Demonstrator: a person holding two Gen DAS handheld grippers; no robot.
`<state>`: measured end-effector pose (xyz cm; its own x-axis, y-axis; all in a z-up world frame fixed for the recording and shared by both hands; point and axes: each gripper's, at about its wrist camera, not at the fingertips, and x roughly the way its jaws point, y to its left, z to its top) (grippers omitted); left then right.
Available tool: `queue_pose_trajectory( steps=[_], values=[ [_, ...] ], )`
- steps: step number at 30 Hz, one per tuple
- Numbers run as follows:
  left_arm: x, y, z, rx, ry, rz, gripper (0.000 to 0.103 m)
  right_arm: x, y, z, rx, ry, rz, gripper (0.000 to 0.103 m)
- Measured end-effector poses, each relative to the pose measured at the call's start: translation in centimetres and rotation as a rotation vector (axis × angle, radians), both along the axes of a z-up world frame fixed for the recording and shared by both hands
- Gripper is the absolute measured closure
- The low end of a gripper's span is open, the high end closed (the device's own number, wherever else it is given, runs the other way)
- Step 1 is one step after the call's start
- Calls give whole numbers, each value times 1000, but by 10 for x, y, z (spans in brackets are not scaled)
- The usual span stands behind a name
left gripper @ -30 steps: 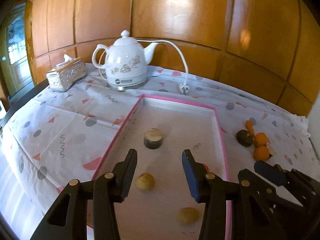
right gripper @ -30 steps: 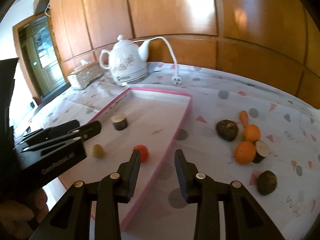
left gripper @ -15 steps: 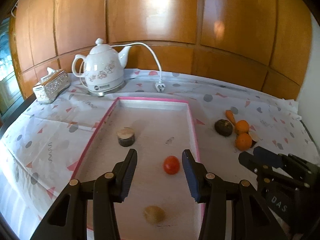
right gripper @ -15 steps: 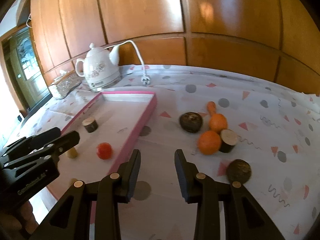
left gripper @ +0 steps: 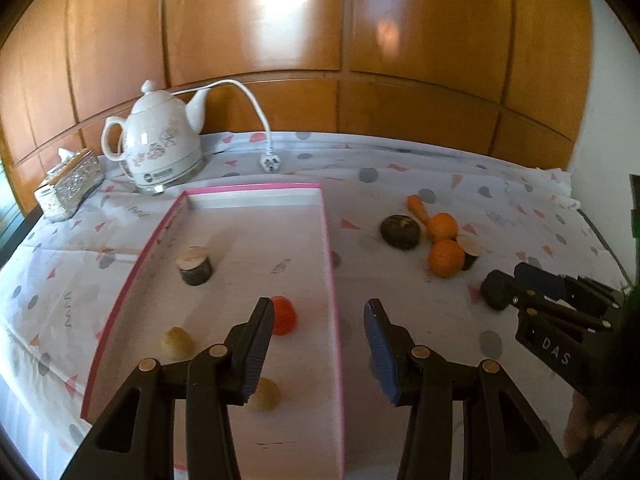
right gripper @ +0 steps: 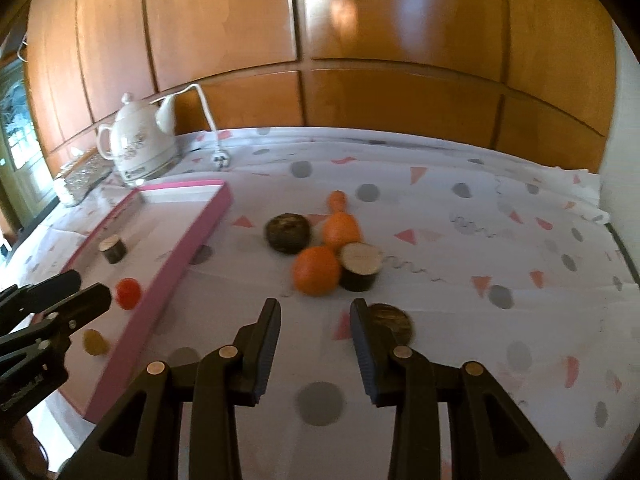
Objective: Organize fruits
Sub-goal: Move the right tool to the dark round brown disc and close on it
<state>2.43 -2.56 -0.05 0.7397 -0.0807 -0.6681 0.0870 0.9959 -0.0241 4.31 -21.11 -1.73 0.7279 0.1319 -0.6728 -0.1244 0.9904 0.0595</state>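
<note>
A pink-rimmed tray [left gripper: 328, 240] holds a cut dark fruit half [left gripper: 195, 266], a red fruit [left gripper: 284, 316] and two small yellow fruits [left gripper: 176, 342]. My left gripper [left gripper: 319, 332] hangs open and empty over the tray's right rim. On the cloth to the right lie a dark round fruit [right gripper: 287, 233], a carrot [right gripper: 338, 200], two oranges [right gripper: 316, 270], a cut half [right gripper: 360, 266] and another dark fruit [right gripper: 390, 320]. That last one lies just right of my right gripper [right gripper: 314, 336], which is open with nothing between its fingers.
A white kettle [left gripper: 156, 148] with its cord and plug [left gripper: 268, 164] stands behind the tray, a silvery tissue box [left gripper: 68, 184] to its left. A wood-panelled wall backs the table. A patterned cloth [right gripper: 480, 264] covers the tabletop.
Both grippers moved to the right. The left went from over the tray's middle to its right rim. The right went from the rim to just before the orange cluster.
</note>
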Motion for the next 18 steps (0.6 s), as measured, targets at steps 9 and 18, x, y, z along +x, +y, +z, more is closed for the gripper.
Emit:
queue_pose_trajectory(
  steps=[9,18],
  values=[
    [4,-19,-2,12,10,-42,56,-1,-20,-1,-65,-17,-72,67],
    [11,-33,-3,22,20,-67,56,0,-32,-4,-112,-27,-99,67]
  ],
)
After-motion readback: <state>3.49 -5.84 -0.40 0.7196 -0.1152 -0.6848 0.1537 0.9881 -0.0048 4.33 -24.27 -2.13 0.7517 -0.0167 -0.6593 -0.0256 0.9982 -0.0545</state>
